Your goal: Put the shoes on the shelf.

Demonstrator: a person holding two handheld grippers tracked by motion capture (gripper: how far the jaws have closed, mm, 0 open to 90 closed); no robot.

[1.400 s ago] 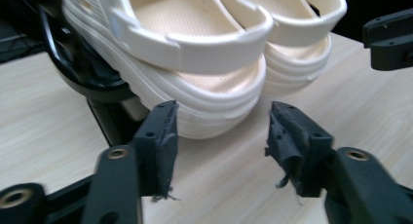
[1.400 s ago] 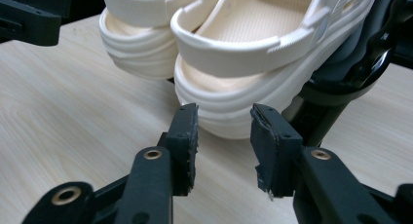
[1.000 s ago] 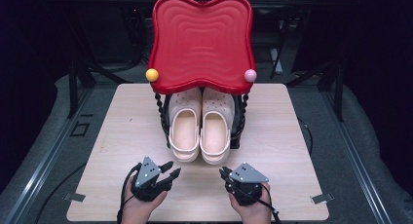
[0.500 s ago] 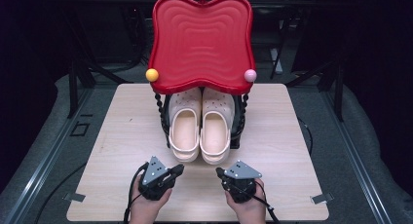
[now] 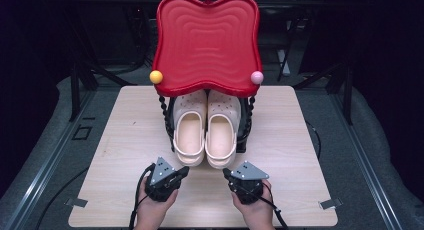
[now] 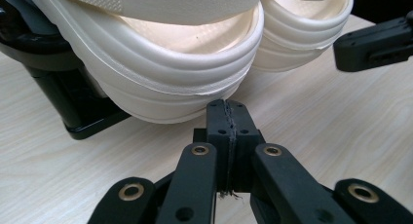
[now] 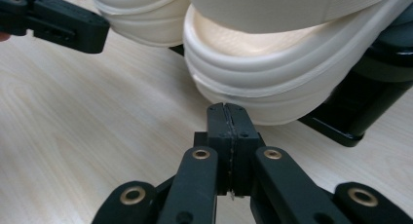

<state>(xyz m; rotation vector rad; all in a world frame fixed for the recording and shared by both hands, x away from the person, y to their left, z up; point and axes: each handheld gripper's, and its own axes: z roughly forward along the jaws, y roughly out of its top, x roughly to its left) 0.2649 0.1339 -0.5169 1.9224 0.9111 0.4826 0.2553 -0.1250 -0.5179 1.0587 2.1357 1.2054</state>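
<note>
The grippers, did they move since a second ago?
Yes. Both grippers, left and right, turned inward and slid closer to the clogs' heels, jaws shut and holding nothing. The clogs, red tray and table stayed put.

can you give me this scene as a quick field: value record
surface: wooden table
rack: black stand under a red tray
shoes: two cream clogs side by side on the stand, heels toward the person
left gripper: shut, empty, just short of the left clog's heel
right gripper: shut, empty, just short of the right clog's heel
</note>
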